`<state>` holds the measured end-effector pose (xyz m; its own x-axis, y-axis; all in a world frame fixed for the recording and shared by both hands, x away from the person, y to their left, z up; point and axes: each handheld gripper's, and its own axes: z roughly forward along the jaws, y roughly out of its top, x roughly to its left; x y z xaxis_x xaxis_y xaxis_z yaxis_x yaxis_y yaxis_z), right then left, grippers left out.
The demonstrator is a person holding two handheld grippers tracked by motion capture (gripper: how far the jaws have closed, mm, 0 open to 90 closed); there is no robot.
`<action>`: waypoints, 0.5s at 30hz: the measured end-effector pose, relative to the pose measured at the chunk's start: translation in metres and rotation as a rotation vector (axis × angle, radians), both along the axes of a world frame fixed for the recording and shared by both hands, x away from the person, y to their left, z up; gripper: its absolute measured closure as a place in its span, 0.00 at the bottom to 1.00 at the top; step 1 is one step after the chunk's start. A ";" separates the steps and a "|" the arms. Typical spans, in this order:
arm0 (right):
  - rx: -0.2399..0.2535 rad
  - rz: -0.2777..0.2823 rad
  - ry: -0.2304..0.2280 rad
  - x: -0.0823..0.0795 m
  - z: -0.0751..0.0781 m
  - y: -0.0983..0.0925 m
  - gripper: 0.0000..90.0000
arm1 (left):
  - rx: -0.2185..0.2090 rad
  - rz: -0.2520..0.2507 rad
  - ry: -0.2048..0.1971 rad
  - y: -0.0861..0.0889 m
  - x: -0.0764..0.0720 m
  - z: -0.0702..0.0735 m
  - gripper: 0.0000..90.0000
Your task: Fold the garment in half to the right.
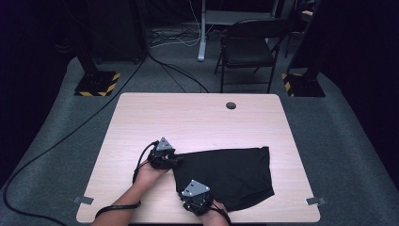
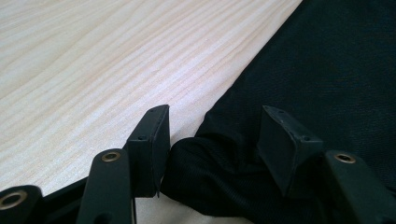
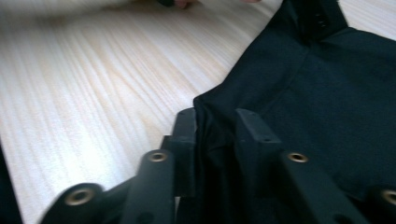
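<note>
A black cloth (image 1: 226, 174) lies spread on the near right part of the light wooden table (image 1: 188, 117). My left gripper (image 1: 176, 161) sits at the cloth's left corner. In the left gripper view its jaws (image 2: 212, 126) stand apart, with a raised fold of the cloth (image 2: 201, 168) between them, against the left pad. My right gripper (image 1: 190, 190) is at the cloth's near left edge. The right gripper view shows its jaws (image 3: 215, 123) close together, pinching the cloth's edge (image 3: 212, 140).
A round cable hole (image 1: 230, 105) is near the table's far edge. A black folding chair (image 1: 247, 47) stands on the grey floor beyond the table. Cables run across the floor at the left (image 1: 70, 136).
</note>
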<state>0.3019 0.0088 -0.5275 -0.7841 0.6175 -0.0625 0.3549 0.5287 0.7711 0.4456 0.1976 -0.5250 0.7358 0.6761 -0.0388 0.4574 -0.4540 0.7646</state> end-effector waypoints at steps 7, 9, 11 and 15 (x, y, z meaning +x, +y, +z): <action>-0.018 -0.015 -0.018 0.001 0.000 -0.001 0.91 | -0.010 -0.009 0.023 0.003 0.000 0.001 0.48; -0.015 -0.014 -0.016 0.002 0.000 -0.003 0.92 | -0.013 -0.003 0.035 0.004 0.001 0.002 0.46; -0.006 -0.018 -0.005 0.002 0.000 -0.003 0.92 | -0.017 0.001 0.046 0.005 0.000 0.003 0.46; 0.004 -0.015 0.001 0.003 0.000 -0.004 0.92 | -0.015 0.017 0.058 0.007 -0.002 0.005 0.48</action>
